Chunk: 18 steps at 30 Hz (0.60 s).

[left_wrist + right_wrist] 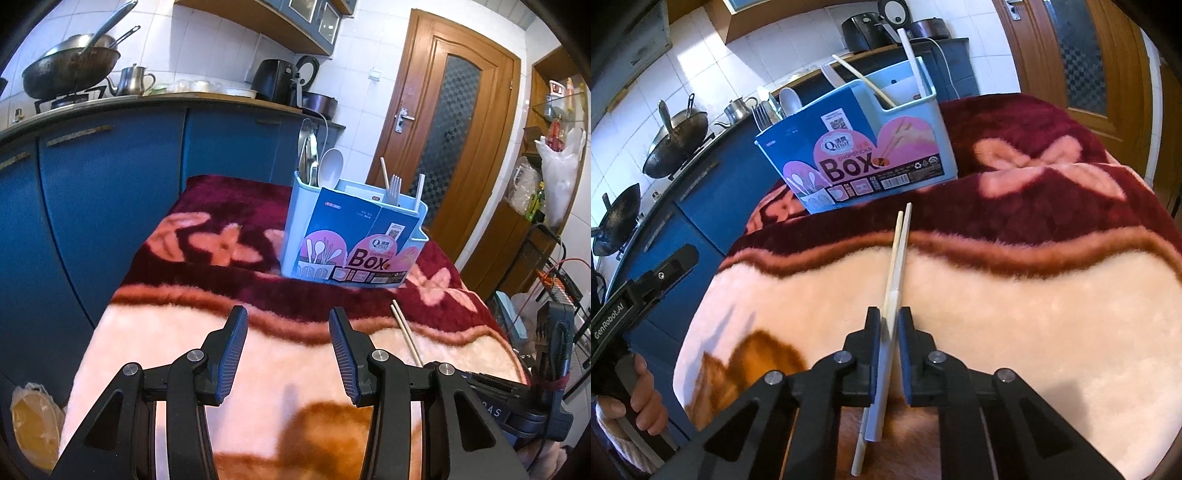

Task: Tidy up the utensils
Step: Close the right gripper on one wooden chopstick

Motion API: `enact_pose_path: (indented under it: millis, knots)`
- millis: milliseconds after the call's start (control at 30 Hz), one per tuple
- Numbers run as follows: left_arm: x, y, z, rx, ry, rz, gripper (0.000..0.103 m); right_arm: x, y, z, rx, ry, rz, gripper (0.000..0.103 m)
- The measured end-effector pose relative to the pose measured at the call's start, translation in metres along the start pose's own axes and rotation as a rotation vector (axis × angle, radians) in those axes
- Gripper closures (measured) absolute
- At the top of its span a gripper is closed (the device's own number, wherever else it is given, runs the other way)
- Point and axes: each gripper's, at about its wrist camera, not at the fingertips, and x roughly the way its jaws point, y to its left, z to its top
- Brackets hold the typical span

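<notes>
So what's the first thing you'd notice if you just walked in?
Probably the blue utensil box with "Box" on its label, standing on the fluffy red and pink blanket with spoons and forks poking out. Then the chopsticks lying in front of it, pinched by the right hand-held gripper.

Chopsticks [895, 266] on blanket [1034, 295], utensil box [864, 155] behind

White-tiled walls [221, 55]; blue cabinets [110, 184]; wooden door [454, 122].

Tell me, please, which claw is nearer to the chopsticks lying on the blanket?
Right. The right claw is closed around the chopsticks; the left claw hovers open beside them, apart.
</notes>
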Motion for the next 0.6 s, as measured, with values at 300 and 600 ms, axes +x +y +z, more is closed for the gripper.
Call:
enact_pose_path:
  millis: [300, 600]
  knots:
    - [0.002, -0.007, 0.000, 0.014, 0.007, -0.007, 0.056, -0.006, -0.009, 0.001, 0.034, -0.036, -0.012, 0.094]
    - [0.006, -0.022, -0.002, 0.034, 0.030, -0.028, 0.056, -0.025, -0.019, 0.001, -0.002, -0.060, -0.114, 0.094]
